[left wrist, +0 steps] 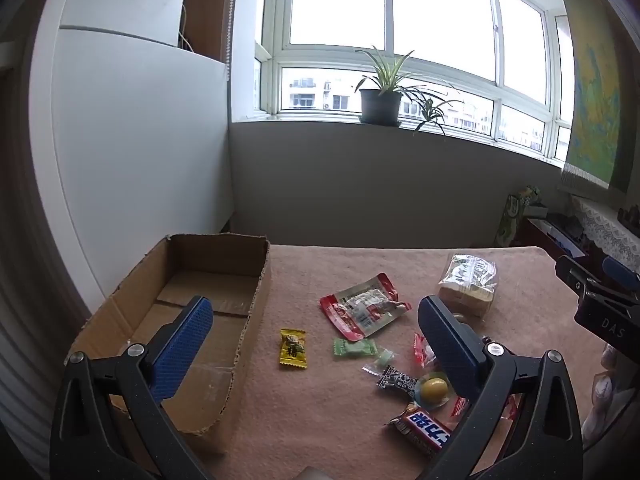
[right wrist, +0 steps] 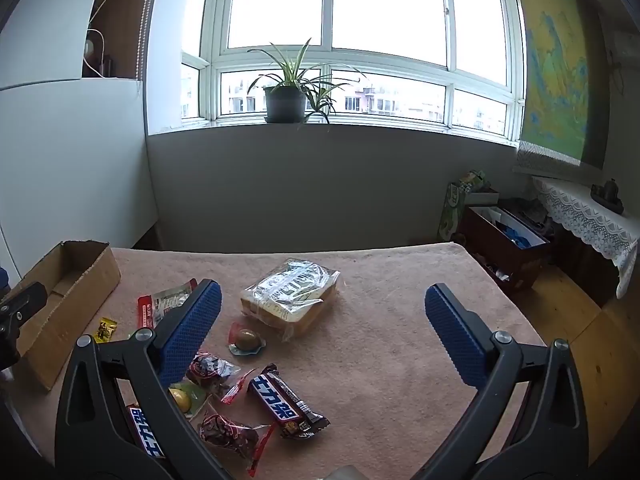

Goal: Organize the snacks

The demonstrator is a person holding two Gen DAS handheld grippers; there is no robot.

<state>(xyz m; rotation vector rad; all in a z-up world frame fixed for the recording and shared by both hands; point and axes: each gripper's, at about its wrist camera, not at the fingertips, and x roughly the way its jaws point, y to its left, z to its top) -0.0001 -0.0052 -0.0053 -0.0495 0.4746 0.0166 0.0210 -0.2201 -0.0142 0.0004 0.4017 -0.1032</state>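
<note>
An empty cardboard box [left wrist: 208, 280] stands at the left of the pink cloth-covered table [left wrist: 328, 412]; it also shows in the right wrist view [right wrist: 68, 280]. Loose snacks lie to its right: a yellow candy [left wrist: 293, 349], a green candy [left wrist: 354, 348], a red-and-white packet [left wrist: 362, 310], a wrapped bread loaf [right wrist: 290, 298], a Snickers bar [right wrist: 286, 402] and several small sweets. My left gripper [left wrist: 312, 336] is open and empty above the candies. My right gripper [right wrist: 322, 320] is open and empty above the loaf and bar.
A white cabinet [left wrist: 132, 140] stands left of the table. A potted plant [left wrist: 380, 98] sits on the windowsill. A lace-covered shelf [right wrist: 588, 208] and a dark crate [right wrist: 508, 240] are to the right, beyond the table edge.
</note>
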